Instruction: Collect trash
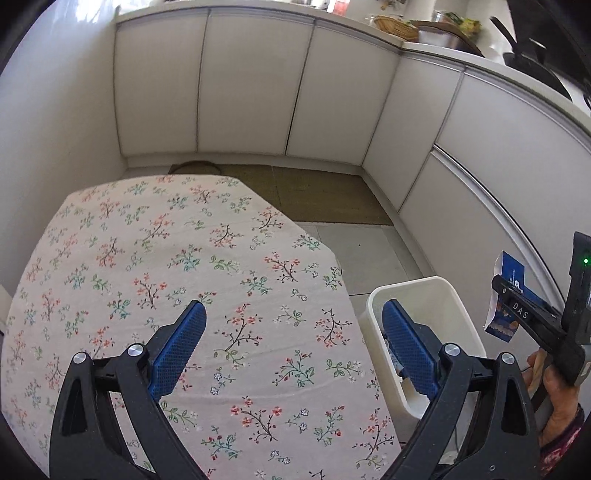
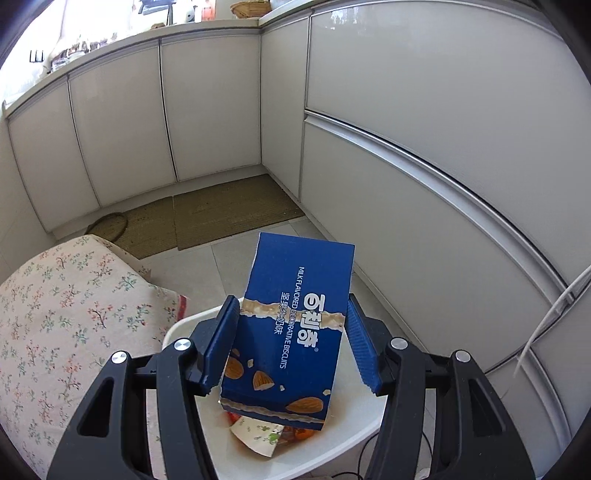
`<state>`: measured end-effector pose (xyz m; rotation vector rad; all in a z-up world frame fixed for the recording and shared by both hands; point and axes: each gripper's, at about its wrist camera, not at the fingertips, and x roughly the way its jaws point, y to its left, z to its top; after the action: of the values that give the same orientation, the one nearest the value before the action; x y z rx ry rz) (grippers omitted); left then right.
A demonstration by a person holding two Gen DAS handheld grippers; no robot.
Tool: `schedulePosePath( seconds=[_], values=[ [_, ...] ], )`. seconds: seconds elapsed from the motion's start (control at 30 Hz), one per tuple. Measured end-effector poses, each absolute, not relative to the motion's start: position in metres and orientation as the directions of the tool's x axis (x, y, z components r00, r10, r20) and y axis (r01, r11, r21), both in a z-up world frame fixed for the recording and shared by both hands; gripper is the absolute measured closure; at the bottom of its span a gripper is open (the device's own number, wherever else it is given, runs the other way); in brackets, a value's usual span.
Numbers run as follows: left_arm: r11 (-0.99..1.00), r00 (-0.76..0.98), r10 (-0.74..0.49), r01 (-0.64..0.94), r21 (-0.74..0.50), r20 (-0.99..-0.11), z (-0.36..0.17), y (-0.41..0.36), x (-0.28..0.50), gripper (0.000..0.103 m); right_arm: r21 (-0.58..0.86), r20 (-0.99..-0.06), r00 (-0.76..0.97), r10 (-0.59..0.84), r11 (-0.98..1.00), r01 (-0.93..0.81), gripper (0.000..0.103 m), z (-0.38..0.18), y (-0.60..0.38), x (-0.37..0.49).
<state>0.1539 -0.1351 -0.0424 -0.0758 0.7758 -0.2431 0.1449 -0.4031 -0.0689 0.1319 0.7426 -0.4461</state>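
Right claw [image 2: 291, 341] around "MILK FLAVORED" biscuit box [image 2: 295, 314]

Floral tablecloth [image 1: 155, 266] covering the worktop. White cabinet doors [image 1: 251, 85] along two walls. Woven floor mat [image 2: 221, 210] at their base. Wicker basket [image 1: 395, 25] on the upper counter.

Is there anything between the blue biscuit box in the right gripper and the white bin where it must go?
Nothing visible blocks it. The biscuit box, held in the right gripper, hangs directly over the open white bin; only earlier trash lies at its bottom.
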Motion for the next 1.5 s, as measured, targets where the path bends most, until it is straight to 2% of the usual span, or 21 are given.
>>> schedulePosePath(
  seconds=[0.2,0.57,0.63,0.77,0.9,1.0,1.13,1.33,1.5],
  values=[
    [0.971,0.776,-0.218,0.234,-0.052,-0.592,-0.024,-0.167,0.140,0.007,-0.092,-0.655,0.641,-0.400,0.884,0.458,0.040,-0.073,-0.412,0.130],
    [0.951,0.871,-0.293,0.310,-0.022,-0.395,0.025,-0.209,0.103,0.007,-0.001,-0.571,0.717,-0.401,0.873,0.488,0.007,-0.034,-0.431,0.078],
    [0.950,0.871,-0.300,0.309,-0.041,-0.389,0.030,-0.213,0.101,0.007,0.023,-0.547,0.727,-0.416,0.860,0.510,0.007,-0.027,-0.440,0.067],
    [0.948,0.819,-0.307,0.305,-0.086,-0.484,0.020,-0.223,0.111,0.007,0.039,-0.547,0.715,-0.436,0.840,0.541,0.007,-0.026,-0.450,0.059],
    [0.962,0.865,-0.234,0.272,0.024,-0.445,0.017,-0.240,0.099,0.007,0.069,-0.568,0.710,-0.416,0.836,0.545,0.007,-0.027,-0.452,0.051],
    [0.955,0.858,-0.265,0.296,0.001,-0.440,0.021,-0.247,0.093,0.007,0.079,-0.554,0.720,-0.417,0.835,0.545,0.007,-0.020,-0.448,0.038],
    [0.942,0.815,-0.317,0.328,-0.064,-0.486,0.021,-0.250,0.088,0.007,0.087,-0.551,0.715,-0.431,0.822,0.563,0.007,-0.011,-0.440,0.017],
    [0.959,0.849,-0.255,0.283,-0.010,-0.464,0.023,-0.243,0.063,0.007,0.130,-0.493,0.745,-0.450,0.808,0.574,0.007,-0.001,-0.424,-0.020],
    [0.970,0.863,-0.222,0.241,-0.016,-0.454,0.023,-0.217,0.044,0.007,0.105,-0.487,0.746,-0.455,0.817,0.567,0.007,-0.002,-0.399,-0.032]
  ],
)
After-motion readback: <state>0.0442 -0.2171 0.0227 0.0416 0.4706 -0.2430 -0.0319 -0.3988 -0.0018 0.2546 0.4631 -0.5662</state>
